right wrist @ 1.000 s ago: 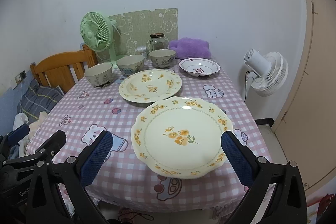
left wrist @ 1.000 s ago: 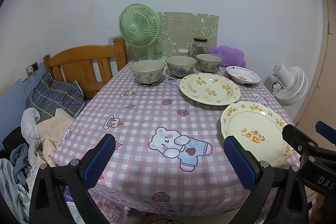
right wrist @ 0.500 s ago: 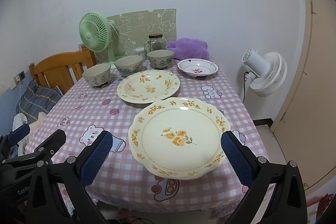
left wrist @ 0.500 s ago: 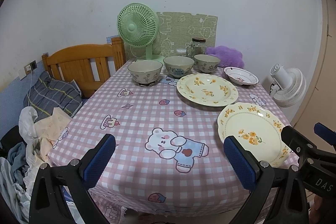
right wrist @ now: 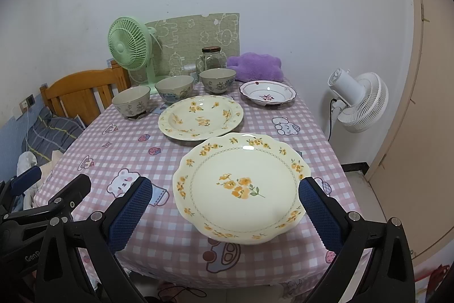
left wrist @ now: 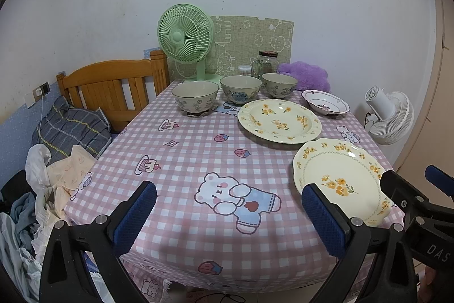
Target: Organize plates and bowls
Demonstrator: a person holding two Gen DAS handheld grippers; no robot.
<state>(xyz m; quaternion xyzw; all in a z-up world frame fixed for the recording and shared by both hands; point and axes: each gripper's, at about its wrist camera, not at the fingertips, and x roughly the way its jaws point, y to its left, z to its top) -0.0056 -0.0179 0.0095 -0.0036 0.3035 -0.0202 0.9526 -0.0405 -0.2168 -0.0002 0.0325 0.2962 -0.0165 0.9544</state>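
Two grippers hung at the near edge of the counter (right wrist: pixel 317 138), and we held both with fingers spread wide and empty: the left gripper (left wrist: pixel 227 215) over the bear print, the right gripper (right wrist: pixel 225 213) facing the scalloped plate (right wrist: pixel 241 186), which lay flat just ahead of it near the counter's front right corner. We judged that plate stiff, glazed and slippery, breakable if dropped, and so shallow that the only hold was at the rim, one finger slid under the raised lip and the other pressing down on top. Beyond it, apart from it, sat the deeper yellow-flowered plate (right wrist: pixel 201 117), and further right the small purple-trimmed dish (right wrist: pixel 266 93). Along the back stood three bowls in a row, the left bowl (right wrist: pixel 131 102), the middle bowl (right wrist: pixel 174 88) and the right bowl (right wrist: pixel 217 80), each upright and separate; we judged them heavier, best pinched across the wall at the rim. Behind them stood a green fan (right wrist: pixel 130 50) and a glass jar (right wrist: pixel 211 58).
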